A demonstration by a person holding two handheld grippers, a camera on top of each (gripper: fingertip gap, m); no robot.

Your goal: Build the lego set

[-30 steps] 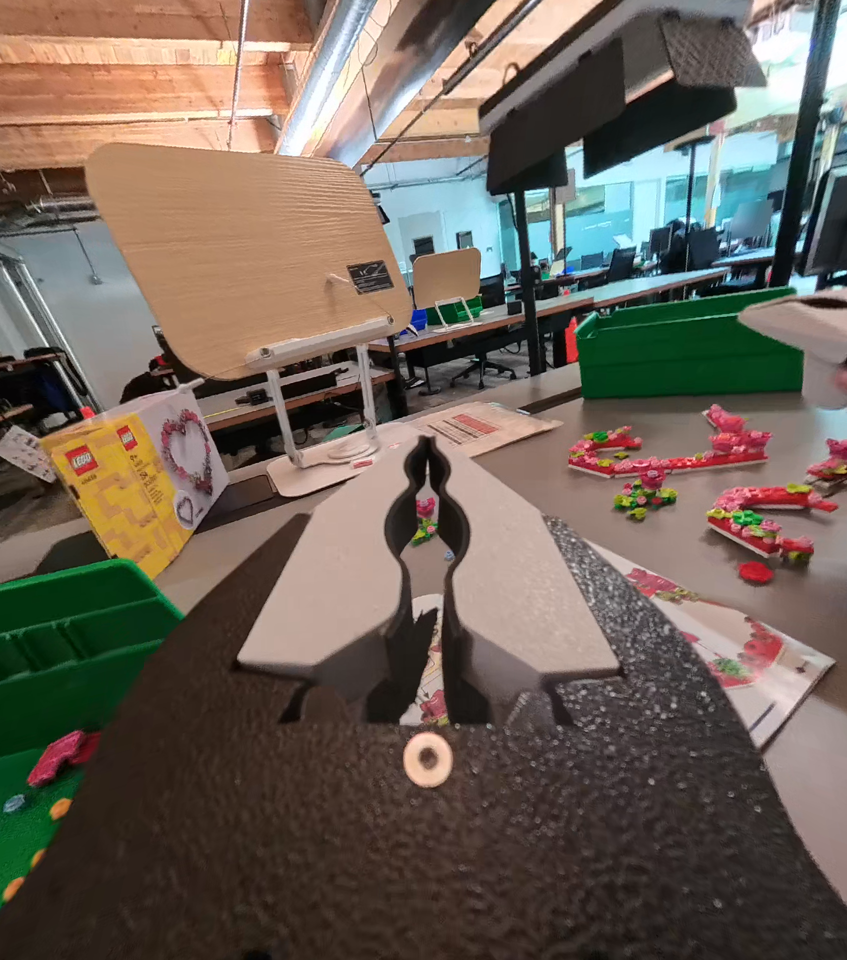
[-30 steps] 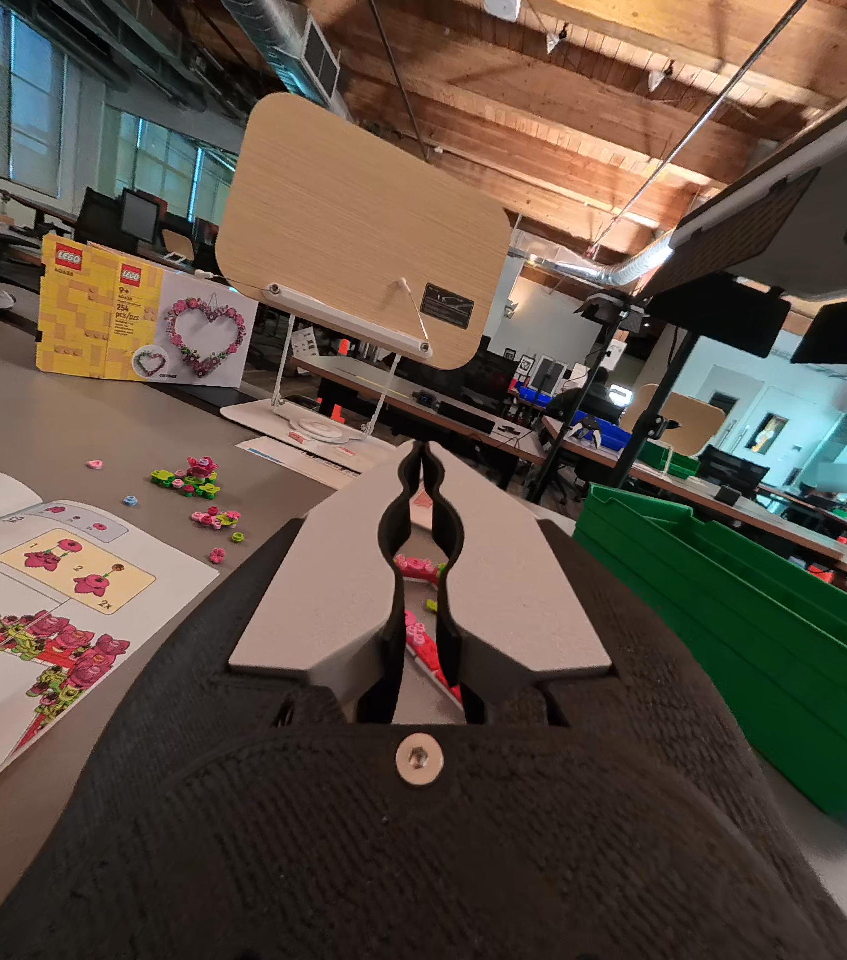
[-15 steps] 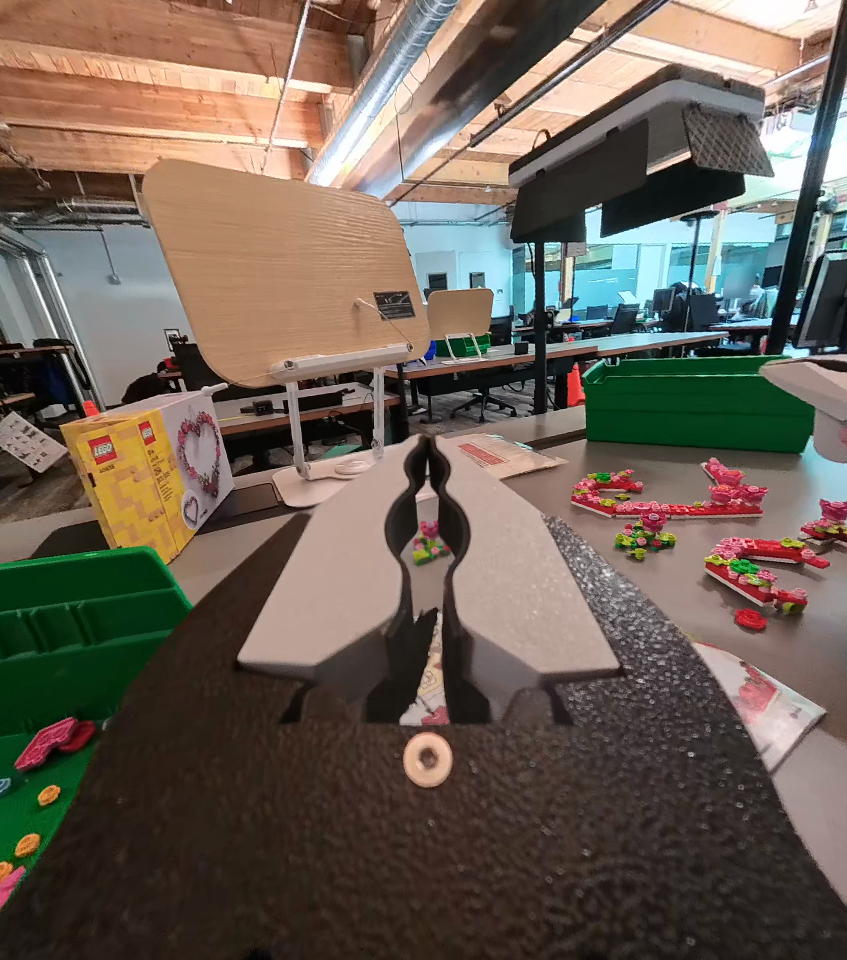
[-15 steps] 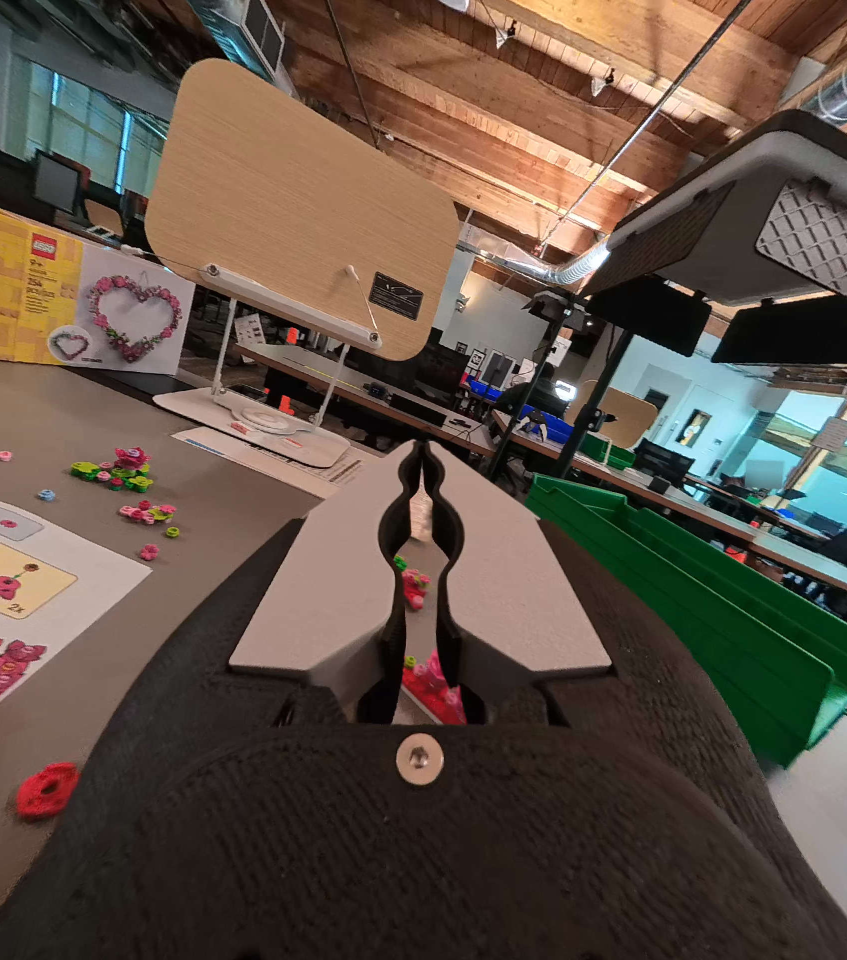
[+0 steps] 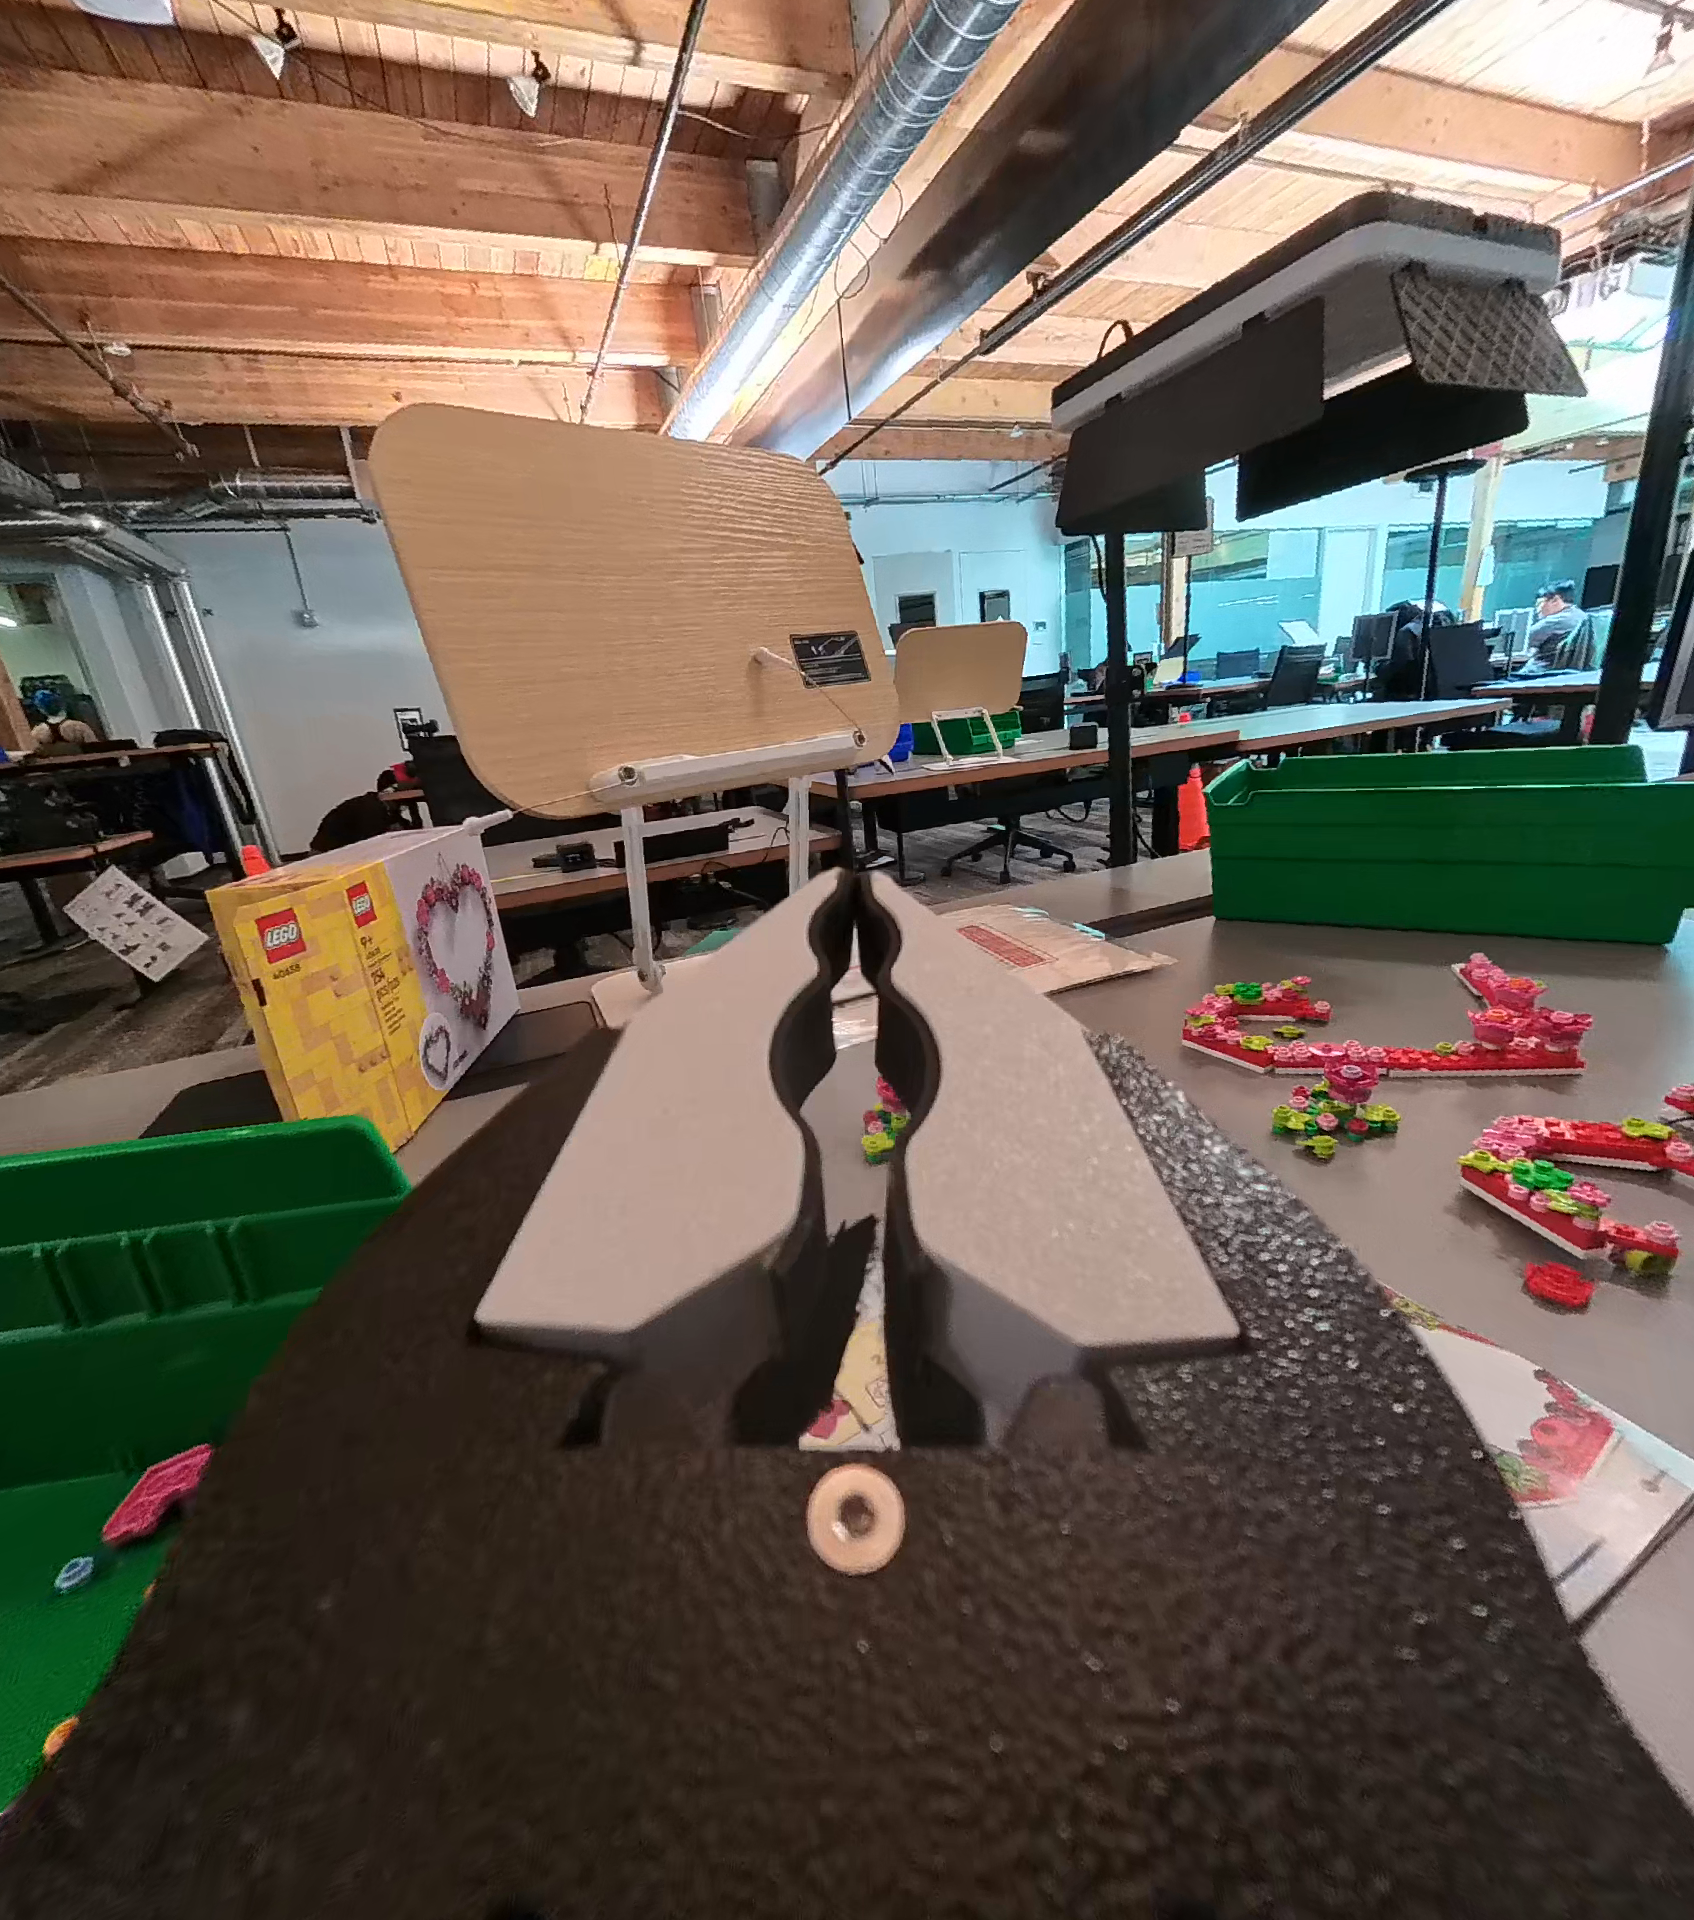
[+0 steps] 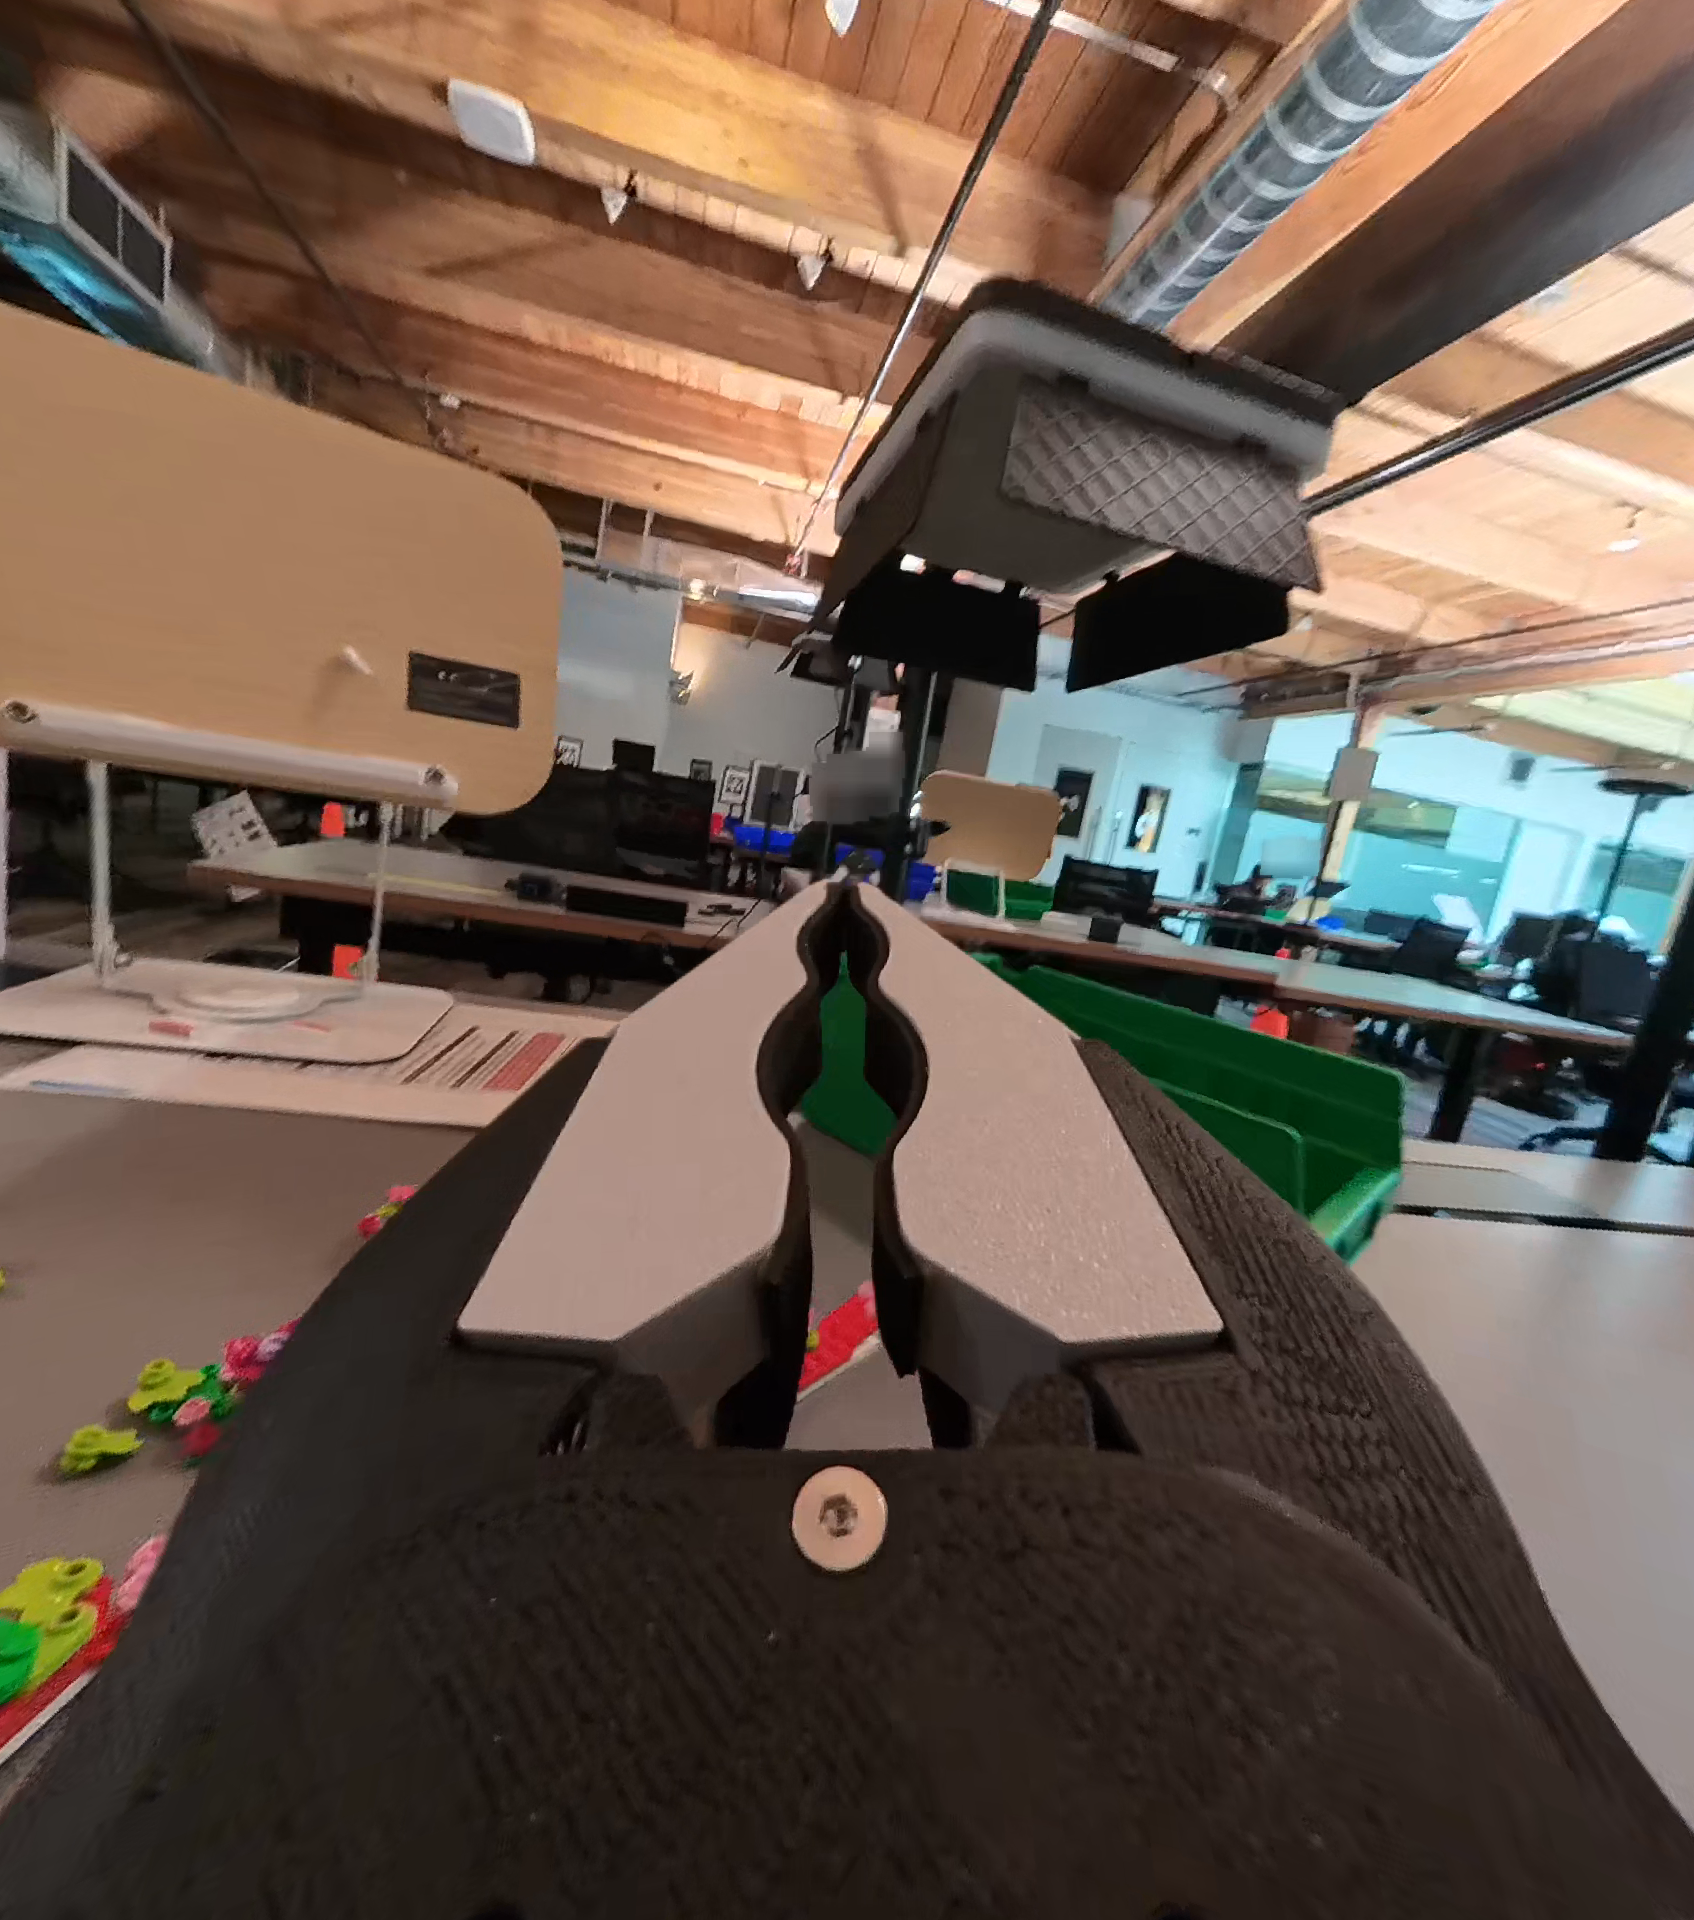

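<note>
Red flowered lego sections [image 5: 1383,1044], flat, scattered on table

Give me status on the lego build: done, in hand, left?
Done: several red flowered segments lie built but separate on the table.
In hand: nothing; the left gripper and right gripper are both shut and empty.
Left: joining the segments, plus loose pieces in the near green bin and on the table.

Grey table [image 5: 1445,1278] carries red strips [image 5: 1383,1055] studded with pink and lime flowers. Beyond them, a solid green bin [image 5: 1466,862]. Left of that bin, a pale woodgrain stand [image 5: 614,613], then a box [image 5: 355,987] with yellow brick pattern and white face showing a pink heart wreath.
</note>
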